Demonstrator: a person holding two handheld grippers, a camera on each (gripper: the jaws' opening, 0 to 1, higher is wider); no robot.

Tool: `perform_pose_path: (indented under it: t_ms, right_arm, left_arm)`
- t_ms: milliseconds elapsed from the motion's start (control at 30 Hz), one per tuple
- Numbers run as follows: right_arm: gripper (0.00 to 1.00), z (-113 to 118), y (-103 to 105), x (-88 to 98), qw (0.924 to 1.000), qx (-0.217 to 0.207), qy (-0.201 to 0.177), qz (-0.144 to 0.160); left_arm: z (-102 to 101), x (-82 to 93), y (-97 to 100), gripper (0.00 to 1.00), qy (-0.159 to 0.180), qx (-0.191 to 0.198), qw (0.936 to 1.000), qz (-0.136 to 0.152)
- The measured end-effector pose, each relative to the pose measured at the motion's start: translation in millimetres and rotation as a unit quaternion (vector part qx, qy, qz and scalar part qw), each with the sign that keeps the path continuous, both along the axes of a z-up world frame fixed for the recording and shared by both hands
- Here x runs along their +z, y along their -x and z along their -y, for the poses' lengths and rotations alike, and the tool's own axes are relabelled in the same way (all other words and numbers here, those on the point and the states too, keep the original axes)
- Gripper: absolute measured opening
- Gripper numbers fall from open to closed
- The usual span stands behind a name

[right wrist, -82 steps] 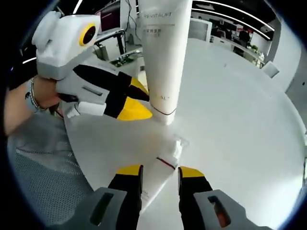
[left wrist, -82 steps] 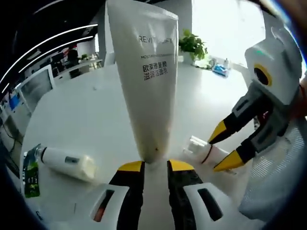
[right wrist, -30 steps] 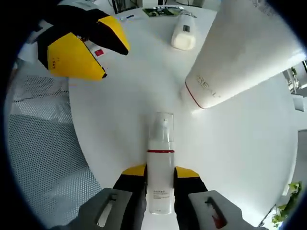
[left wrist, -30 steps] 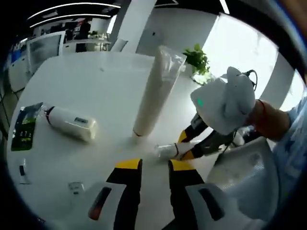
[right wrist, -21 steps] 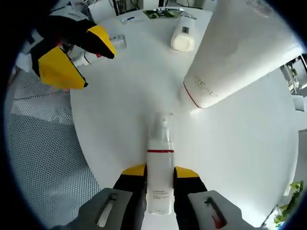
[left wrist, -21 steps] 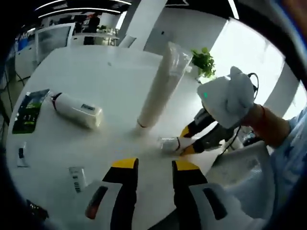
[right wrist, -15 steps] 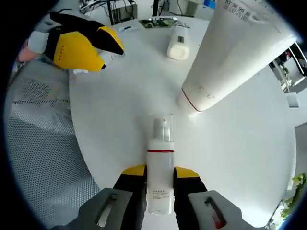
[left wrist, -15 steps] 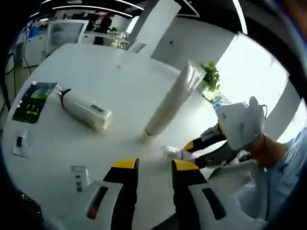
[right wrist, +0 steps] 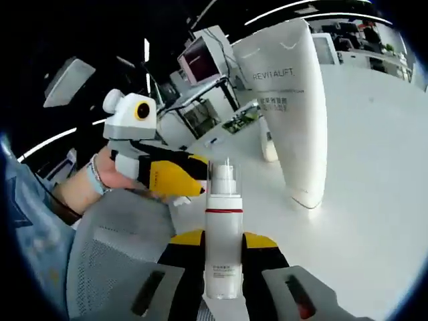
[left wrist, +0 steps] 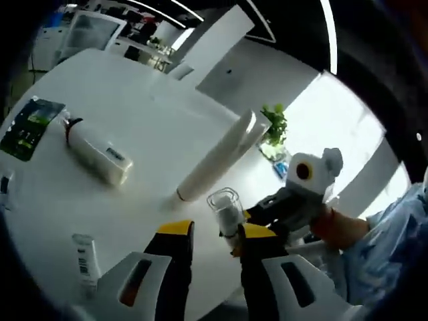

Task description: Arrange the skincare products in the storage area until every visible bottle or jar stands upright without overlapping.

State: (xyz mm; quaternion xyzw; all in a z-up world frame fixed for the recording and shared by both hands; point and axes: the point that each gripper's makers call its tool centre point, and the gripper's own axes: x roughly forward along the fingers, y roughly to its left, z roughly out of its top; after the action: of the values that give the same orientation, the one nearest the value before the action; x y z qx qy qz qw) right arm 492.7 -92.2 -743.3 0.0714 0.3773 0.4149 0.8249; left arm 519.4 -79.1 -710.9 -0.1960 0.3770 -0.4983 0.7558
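Note:
A tall white tube (right wrist: 292, 100) marked REVITALIFT stands cap-down on the round white table (right wrist: 374, 221); it also shows as the tall tube (left wrist: 217, 160). My right gripper (right wrist: 224, 239) is shut on a slim white spray bottle (right wrist: 224, 200) with a clear cap, holding it upright above the table edge. In the left gripper view the spray bottle (left wrist: 224, 208) rises just beyond my left gripper (left wrist: 217, 231), which is open and holds nothing. A white bottle (left wrist: 93, 152) lies on its side at the far left. My left gripper (right wrist: 175, 177) hovers left of the tube.
A green packet (left wrist: 27, 120) and a small sachet (left wrist: 83, 251) lie on the table's left part. A grey mesh chair (right wrist: 114, 267) sits against the table's near edge. A potted plant (left wrist: 271, 124) stands at the far side. Monitors (right wrist: 204, 57) stand behind.
The right gripper has raised the spray bottle from lying flat on the table to upright in the air. The left gripper has drawn back from the tube.

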Motion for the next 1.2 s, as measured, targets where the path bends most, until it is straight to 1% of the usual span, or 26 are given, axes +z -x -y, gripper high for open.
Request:
perform_pose_path:
  t_ms: [33,133,167,200,300,333,367,433,467,533,600,667,700,733,767,800,867,900,933,967,1000,1033,1067,1133,1167,1200]
  right_arm:
    - [0.13,-1,-1,0.1,0.9998,0.004,0.011,0.016]
    - [0.13,-5,-3,0.2,0.9989,0.001,0.031,0.035]
    - [0.13,-6,-4,0.0,0.9979,-0.001,0.045,0.046]
    - [0.13,-6,-6,-0.3,0.9967,-0.001,0.057,0.059]
    - [0.14,-7,-10,0.0,0.9921,-0.017,0.090,0.086]
    - [0.14,-7,-11,0.3,0.9913,-0.018,0.094,0.090]
    - [0.14,-8,-13,2.7,0.9891,-0.021,0.102,0.104]
    - [0.14,-8,-16,3.8,0.9850,-0.025,0.119,0.123]
    - [0.14,-8,-17,6.1,0.9811,-0.027,0.131,0.140]
    - [0.14,-9,-19,9.5,0.9693,-0.015,0.166,0.181]
    - [0.14,-12,-20,12.9,0.9589,0.005,0.181,0.218]
    - [0.14,-16,-22,21.6,0.9500,0.030,0.161,0.266]
    - [0.15,-17,-21,23.7,0.9512,0.038,0.149,0.267]
    - [0.15,-17,-19,26.8,0.9573,0.044,0.129,0.255]
    - [0.15,-17,-18,28.4,0.9641,0.041,0.107,0.239]
    - [0.16,-18,-14,30.7,0.9748,0.041,0.066,0.209]
    - [0.20,-16,-7,28.9,0.9868,0.047,0.021,0.153]
    - [0.23,-16,-2,28.9,0.9911,0.057,-0.013,0.120]
    - [0.24,-16,3,31.5,0.9919,0.064,-0.042,0.101]
    - [0.24,-18,7,34.1,0.9913,0.072,-0.075,0.082]
    - [0.21,-18,11,37.8,0.9903,0.070,-0.108,0.053]
    - [0.22,-19,13,42.8,0.9872,0.080,-0.128,0.051]
    - [0.21,-21,16,50.1,0.9840,0.083,-0.151,0.048]
    - [0.20,-26,26,54.1,0.9794,0.109,-0.165,0.041]
    - [0.19,-27,27,53.8,0.9798,0.109,-0.163,0.038]
    - [0.19,-29,28,54.2,0.9813,0.111,-0.149,0.050]
  left_arm:
    - [1,-0.6,0.9,0.24,0.000,-0.003,1.0000,-0.003]
    - [6,-1.6,2.9,0.24,-0.004,-0.013,0.9999,0.005]
    - [8,-2.8,3.6,0.24,-0.005,-0.016,0.9999,0.004]
    - [9,-4.2,4.1,0.24,-0.006,-0.018,0.9998,0.001]
    - [10,-14.3,8.4,0.24,-0.017,-0.021,0.9992,-0.029]
    - [12,-15.1,8.4,0.24,-0.018,-0.021,0.9992,-0.029]
    - [13,-15.0,9.6,0.23,-0.018,-0.020,0.9993,-0.027]
    - [15,-11.0,8.1,0.22,-0.006,-0.010,0.9996,-0.027]
    - [15,-10.5,7.7,0.21,-0.004,-0.004,0.9995,-0.033]
    - [12,-11.1,3.8,0.19,-0.006,0.005,0.9993,-0.037]
    - [10,-1.2,1.7,0.17,0.018,0.007,0.9989,-0.043]
    - [6,4.7,1.4,0.16,0.022,0.007,0.9991,-0.037]
    - [6,7.6,1.0,0.16,0.023,0.005,0.9992,-0.031]
    - [6,12.2,1.3,0.16,0.023,-0.002,0.9996,-0.013]
    - [7,13.1,1.6,0.16,0.022,-0.008,0.9997,-0.003]
    - [6,14.0,3.9,0.16,0.016,-0.016,0.9997,0.002]
    - [5,17.1,6.1,0.16,0.019,-0.027,0.9994,0.010]
    - [6,20.7,7.9,0.16,0.027,-0.038,0.9988,0.014]
    - [8,28.8,15.2,0.16,0.048,-0.065,0.9967,0.010]
    - [9,34.8,19.5,0.16,0.064,-0.082,0.9946,0.006]
    - [9,40.6,21.7,0.16,0.078,-0.090,0.9929,0.009]
    - [10,44.9,23.0,0.16,0.085,-0.096,0.9914,0.026]
    - [11,46.9,26.6,0.16,0.088,-0.108,0.9897,0.033]
    - [11,52.7,32.9,0.16,0.097,-0.130,0.9858,0.044]
    - [11,54.7,34.9,0.16,0.101,-0.135,0.9845,0.048]
    - [11,55.1,36.0,0.16,0.102,-0.136,0.9841,0.050]
